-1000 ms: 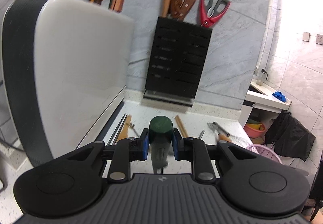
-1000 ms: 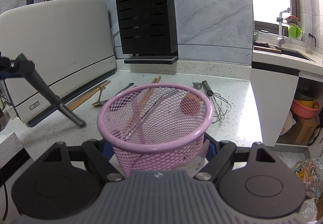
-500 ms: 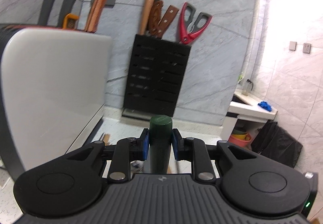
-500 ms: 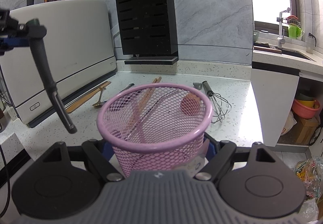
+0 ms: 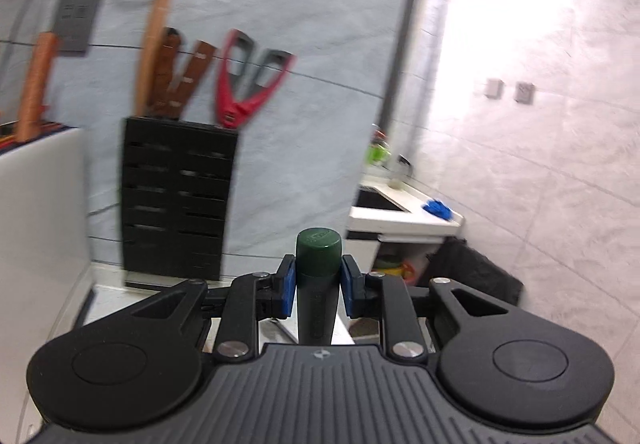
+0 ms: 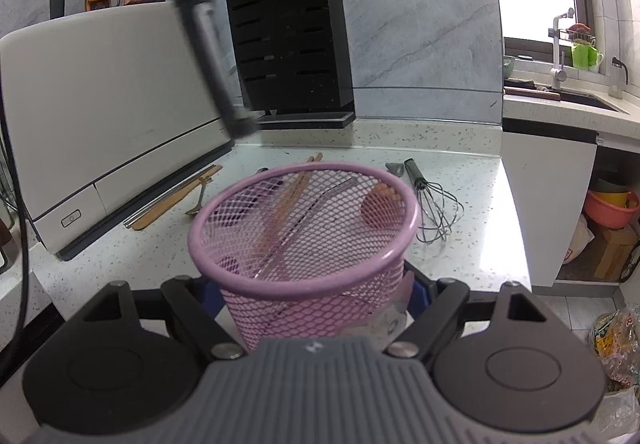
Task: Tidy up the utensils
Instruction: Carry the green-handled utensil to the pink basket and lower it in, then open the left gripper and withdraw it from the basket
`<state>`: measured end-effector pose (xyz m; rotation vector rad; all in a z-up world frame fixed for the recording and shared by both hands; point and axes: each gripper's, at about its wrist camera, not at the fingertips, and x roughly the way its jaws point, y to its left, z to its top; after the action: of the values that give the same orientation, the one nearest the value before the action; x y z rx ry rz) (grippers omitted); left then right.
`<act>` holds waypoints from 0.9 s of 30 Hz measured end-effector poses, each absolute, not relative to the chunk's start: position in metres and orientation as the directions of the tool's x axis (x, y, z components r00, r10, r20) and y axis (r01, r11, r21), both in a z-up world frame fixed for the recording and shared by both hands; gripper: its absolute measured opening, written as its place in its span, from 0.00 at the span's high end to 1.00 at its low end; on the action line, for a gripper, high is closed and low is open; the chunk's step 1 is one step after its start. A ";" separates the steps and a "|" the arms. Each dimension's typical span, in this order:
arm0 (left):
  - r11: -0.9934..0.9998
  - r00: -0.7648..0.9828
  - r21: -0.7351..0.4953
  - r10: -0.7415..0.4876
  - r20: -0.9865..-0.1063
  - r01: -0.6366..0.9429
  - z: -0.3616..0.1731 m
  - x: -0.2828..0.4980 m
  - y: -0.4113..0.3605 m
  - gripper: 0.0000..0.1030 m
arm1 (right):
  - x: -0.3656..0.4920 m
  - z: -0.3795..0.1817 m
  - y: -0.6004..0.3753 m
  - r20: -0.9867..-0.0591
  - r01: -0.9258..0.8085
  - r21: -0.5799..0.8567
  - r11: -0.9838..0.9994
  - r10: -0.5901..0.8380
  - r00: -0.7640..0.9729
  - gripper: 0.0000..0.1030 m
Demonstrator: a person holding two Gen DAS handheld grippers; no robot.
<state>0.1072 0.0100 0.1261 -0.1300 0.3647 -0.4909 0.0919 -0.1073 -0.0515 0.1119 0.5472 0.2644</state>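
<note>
My left gripper (image 5: 319, 284) is shut on a utensil's dark green handle (image 5: 318, 256), held upright in the air. In the right wrist view that utensil (image 6: 200, 43) hangs down from the top left, and its tip is above the counter behind the basket. My right gripper (image 6: 314, 290) holds a pink mesh basket (image 6: 304, 280) between its fingers. Its jaws are opening, though the pads still touch the basket's sides. The basket is slightly tilted. Through the mesh I see chopsticks and other utensils, either inside or lying behind it.
A wire whisk (image 6: 436, 207), wooden chopsticks (image 6: 176, 195) and a spoon (image 6: 196, 203) lie on the speckled counter (image 6: 460, 163). A black knife block (image 6: 288, 35) stands against the back wall. A white appliance (image 6: 100, 103) fills the left side. The counter drops off at the right.
My left gripper rose and swung right with the green-handled utensil, which now hangs higher and nearer the basket. The basket has tipped slightly in my right gripper.
</note>
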 end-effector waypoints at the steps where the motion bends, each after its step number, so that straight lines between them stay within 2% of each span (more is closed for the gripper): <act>1: 0.873 0.811 -0.201 -0.487 -0.323 0.444 0.121 0.108 0.003 0.75 | 0.092 -0.052 -0.108 -0.498 -0.219 0.175 0.960 0.278 0.821 0.20; 5: 0.869 0.776 -0.212 -0.495 -0.390 0.448 0.097 0.115 -0.014 0.75 | 0.091 -0.052 -0.108 -0.496 -0.224 0.180 0.958 0.285 0.820 0.20; 12: 0.872 0.747 -0.206 -0.487 -0.452 0.444 0.066 0.120 -0.020 0.75 | 0.094 -0.056 -0.113 -0.498 -0.226 0.218 0.949 0.308 0.810 0.19; 20: 0.876 0.738 -0.202 -0.478 -0.476 0.437 0.040 0.122 -0.021 0.75 | 0.094 -0.056 -0.111 -0.503 -0.227 0.217 0.949 0.308 0.808 0.19; 27: 0.870 0.745 -0.195 -0.489 -0.453 0.453 0.036 0.121 -0.016 0.74 | 0.094 -0.056 -0.111 -0.502 -0.224 0.215 0.950 0.305 0.809 0.19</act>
<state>0.1208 -0.0157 0.0358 -0.0739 0.5165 -0.5163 0.0936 -0.1108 -0.0561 0.1486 0.5605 0.2839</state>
